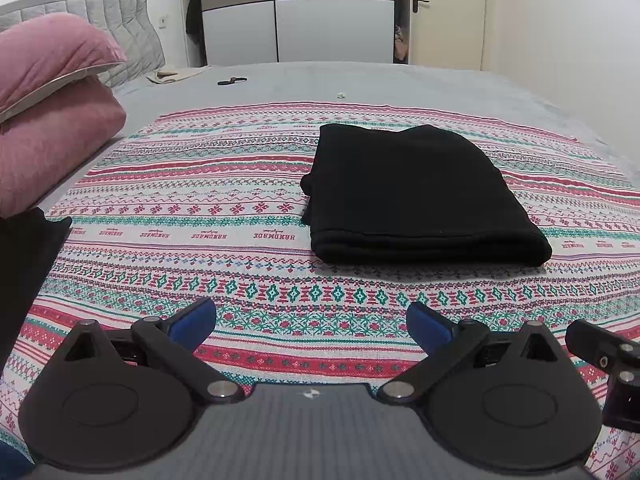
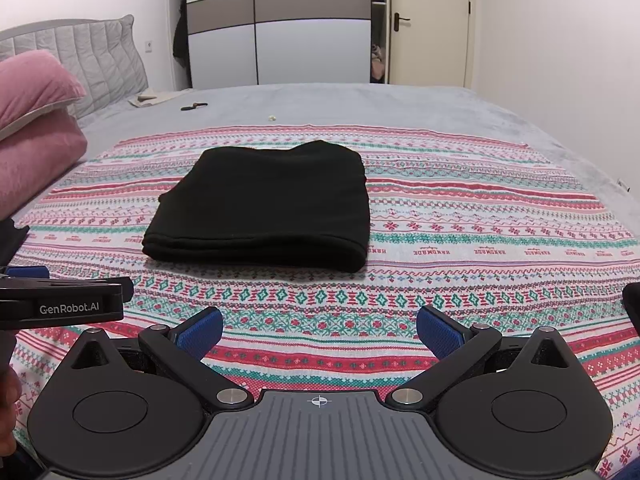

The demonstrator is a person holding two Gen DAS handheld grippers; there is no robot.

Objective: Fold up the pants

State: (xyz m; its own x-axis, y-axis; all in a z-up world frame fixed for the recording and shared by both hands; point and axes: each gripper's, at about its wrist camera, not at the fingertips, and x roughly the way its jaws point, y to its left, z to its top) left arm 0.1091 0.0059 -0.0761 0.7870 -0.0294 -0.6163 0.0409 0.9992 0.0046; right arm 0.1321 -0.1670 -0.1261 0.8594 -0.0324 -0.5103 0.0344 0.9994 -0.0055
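Observation:
Black pants (image 1: pixel 416 196) lie folded into a thick rectangle on the patterned cloth (image 1: pixel 200 208), right of centre in the left wrist view. The right wrist view has the pants (image 2: pixel 264 208) left of centre, lying flat on that cloth (image 2: pixel 480 216). My left gripper (image 1: pixel 311 326) is open, held back from the near fold, with nothing between its blue pads. My right gripper (image 2: pixel 319 330) is open too, short of the pants and empty. The side of the left gripper (image 2: pixel 60 304) shows at the left edge of the right wrist view.
Two pink pillows (image 1: pixel 52 108) are stacked at the left by a grey headboard (image 1: pixel 100 16). A small dark object (image 1: pixel 232 81) and a beige item (image 1: pixel 172 74) lie on the grey bedspread beyond. A wardrobe (image 1: pixel 296 12) and door (image 1: pixel 444 12) stand at the back.

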